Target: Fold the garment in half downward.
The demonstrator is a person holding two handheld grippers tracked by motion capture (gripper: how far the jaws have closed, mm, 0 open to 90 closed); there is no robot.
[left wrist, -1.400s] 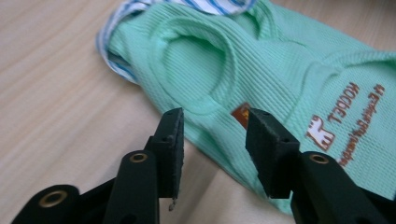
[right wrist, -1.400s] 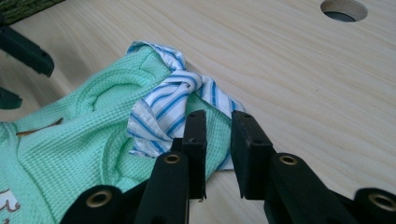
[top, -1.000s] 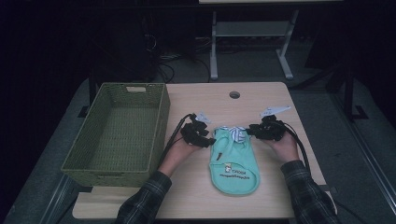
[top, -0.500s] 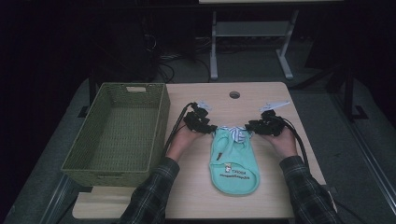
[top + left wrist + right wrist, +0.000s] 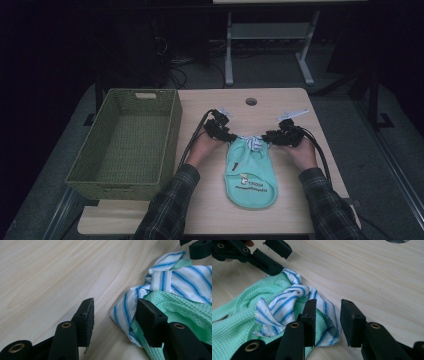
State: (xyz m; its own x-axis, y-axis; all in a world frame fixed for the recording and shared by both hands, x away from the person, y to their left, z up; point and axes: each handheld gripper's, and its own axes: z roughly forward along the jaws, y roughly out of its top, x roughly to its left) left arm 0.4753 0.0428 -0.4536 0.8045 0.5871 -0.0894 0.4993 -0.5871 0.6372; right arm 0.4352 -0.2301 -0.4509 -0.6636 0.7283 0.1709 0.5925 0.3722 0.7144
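Starting on the left, there's a green woven basket [image 5: 125, 145] sitting at the table's [image 5: 305, 100] left edge, and I can't see anything inside it, just the woven floor and walls, with a handle slot in the far wall. Just right of the basket comes the left gripper [image 5: 226, 138], with its black cable looping along the basket's side. From its own camera the jaws are apart and not clamping anything: the striped corner of the bib [image 5: 175, 312] lies in the gap between them, one pad right against the cloth and the other over bare wood. The mint-green bib [image 5: 250, 172] lies flat in the middle of the table between the two hands, rounded end toward the person, with a little cartoon print and some text on it that's too small to read. Its blue-and-white striped ties [image 5: 254, 144] are knotted at the far end. On the right, the right gripper [image 5: 269, 140] comes in at the other top corner; its jaws are parted too, and a striped fold [image 5: 325, 315] sits between the pads without being pinched. Beyond the bib there's a round hole [image 5: 251, 101] in the tabletop. Nothing blocks either gripper.
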